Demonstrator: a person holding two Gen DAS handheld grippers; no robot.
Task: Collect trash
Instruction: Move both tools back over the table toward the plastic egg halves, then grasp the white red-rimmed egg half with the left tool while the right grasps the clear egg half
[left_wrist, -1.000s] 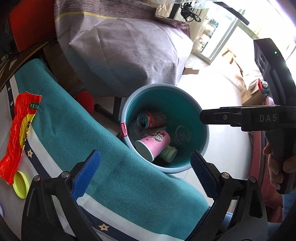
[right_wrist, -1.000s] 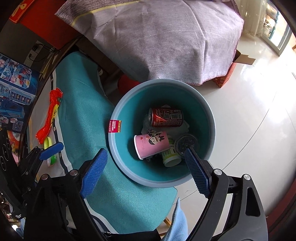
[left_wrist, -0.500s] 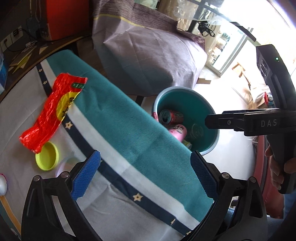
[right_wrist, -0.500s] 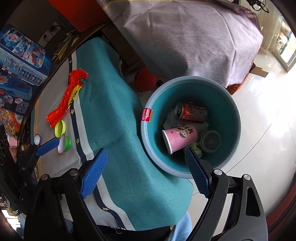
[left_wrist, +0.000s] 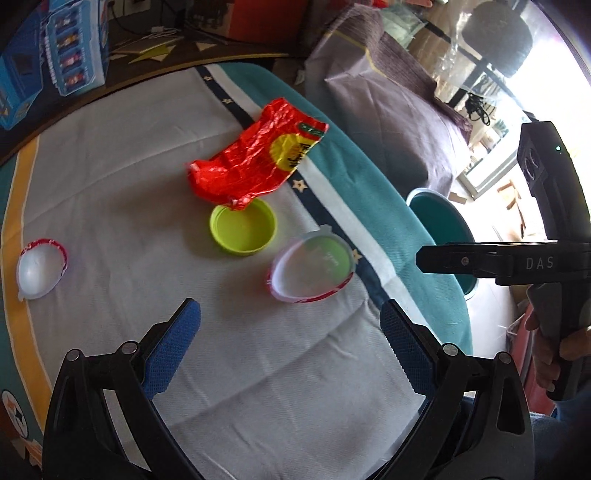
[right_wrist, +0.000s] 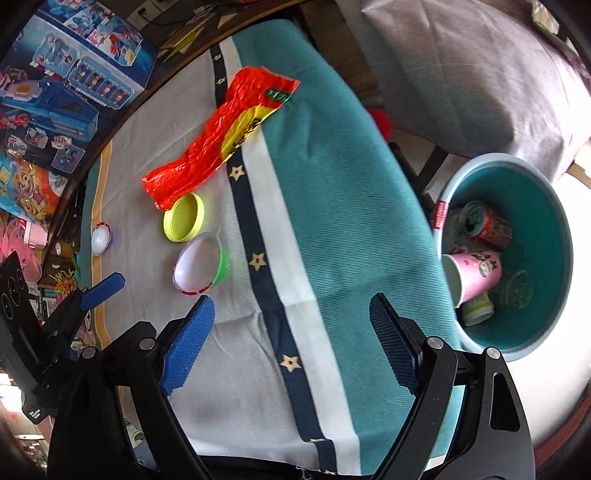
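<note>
- The bench (left_wrist: 110, 192) carried a white cloth with teal, yellow and star-marked navy bands, and the remaining trash lay on its white part.
- A teal bin (right_wrist: 546, 206) stood on the floor just off the bench's edge, holding a red can (right_wrist: 491, 225), a pink paper cup (right_wrist: 476, 273) and some smaller pieces.
- A crumpled red wrapper (left_wrist: 255, 162) lay flat near the navy band, its lower end overlapping the rim of a lime-green lid (left_wrist: 243, 229).
- A clear lid with a red rim (left_wrist: 314, 266) lay just beside the green one, tilted rather than flat.
- A small white cup with a red rim (left_wrist: 38, 267) sat well apart, near the yellow band.
- The left tongs (left_wrist: 291, 350) hung over the cloth with jaws wide apart and nothing between them.
- The right tongs (right_wrist: 295, 343) were likewise wide open and empty, above the navy band, between the lids and the bin.
</note>
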